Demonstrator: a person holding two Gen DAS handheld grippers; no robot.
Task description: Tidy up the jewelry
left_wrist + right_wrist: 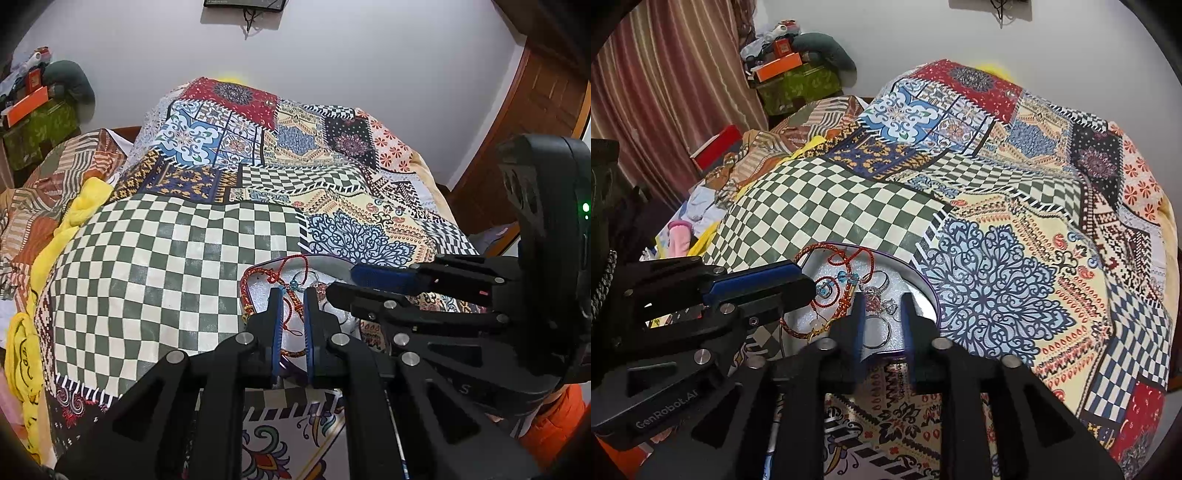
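Jewelry is heaped unsorted in a round tin near the bedspread's front edge: red cords, rings. Nothing is held; left gripper and right gripper are spread above it. Sorting is judged barely begun.

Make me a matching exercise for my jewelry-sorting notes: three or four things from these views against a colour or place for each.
Things:
1. braided cord bracelet
2. plain ring
3. round tin
4. beads

Descriptions:
A. silver band, between the right claw's fingers in the right wrist view
B. red, looped over the tin's far-left side
C. purple-rimmed, on the patchwork bedspread
D. blue, strung near the tin's middle

Pairs: 1-B, 2-A, 3-C, 4-D
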